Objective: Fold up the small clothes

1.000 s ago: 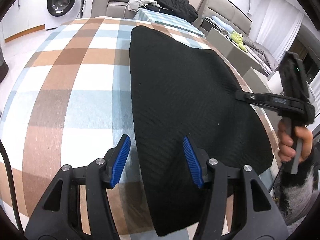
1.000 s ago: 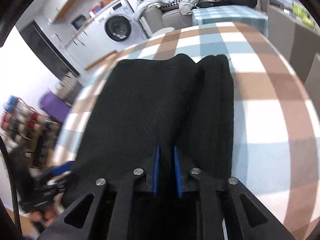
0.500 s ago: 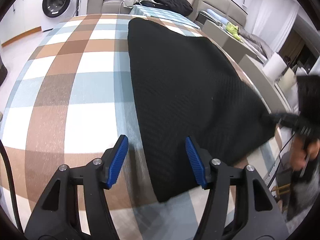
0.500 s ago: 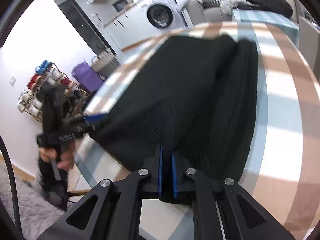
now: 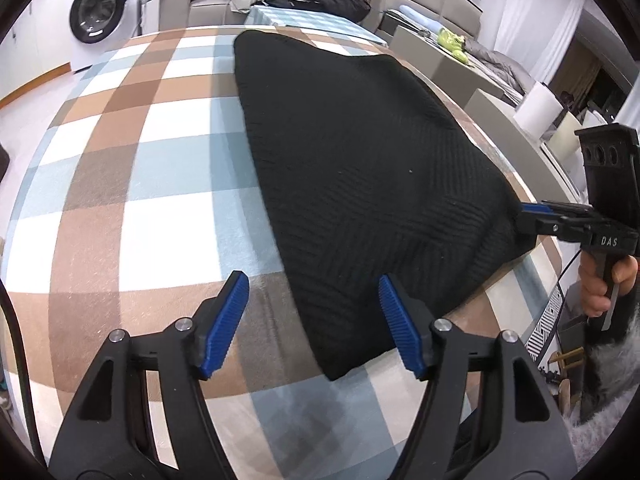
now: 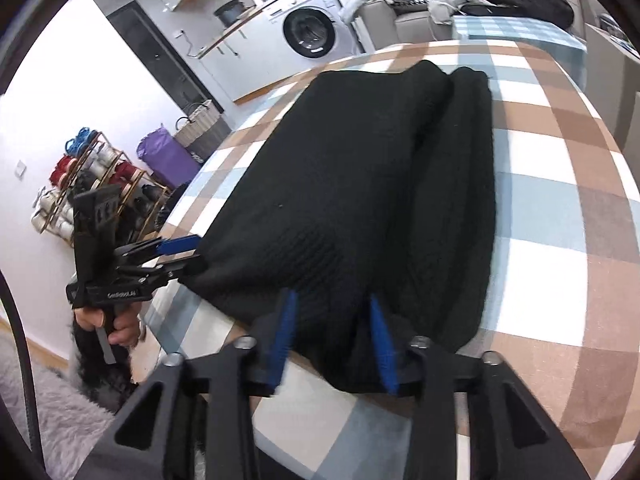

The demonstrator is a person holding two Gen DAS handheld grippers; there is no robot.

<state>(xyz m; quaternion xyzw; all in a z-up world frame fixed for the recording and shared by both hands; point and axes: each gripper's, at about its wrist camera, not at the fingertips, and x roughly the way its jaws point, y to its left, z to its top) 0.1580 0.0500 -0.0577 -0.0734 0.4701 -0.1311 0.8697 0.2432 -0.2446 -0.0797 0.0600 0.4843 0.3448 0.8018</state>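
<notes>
My left gripper (image 5: 314,320) has its blue-padded jaws apart and widening, with nothing pinched between them. It hangs over the near left corner of a black knitted garment (image 5: 360,168), and the corner lies in the gap below the pads without touching them. My right gripper (image 6: 332,340) has jaws parting as well. The near edge of the garment sits between its blue pads (image 6: 285,332), but the pads stand clear of the fabric on both sides, so it grips nothing.

The garment lies flat on a table covered with a checked cloth (image 5: 152,168) of brown, pale blue and white squares. It is folded lengthwise into a long dark shape that runs away from me toward the far end of the table. In the right wrist view a narrower folded strip (image 6: 468,184) lies along its right side. The near end reaches almost to the table's edge.

Each camera sees the other gripper from the side. In the left wrist view my right hand (image 5: 604,280) grasps its handle at the right edge, its tips at the garment's right corner. In the right wrist view my left hand (image 6: 112,320) does the same at the left.

Behind the table stand a washing machine (image 6: 308,34) and a sofa (image 5: 208,0) heaped with clothes. A shoe rack (image 6: 84,184) stands against the wall on the left.
</notes>
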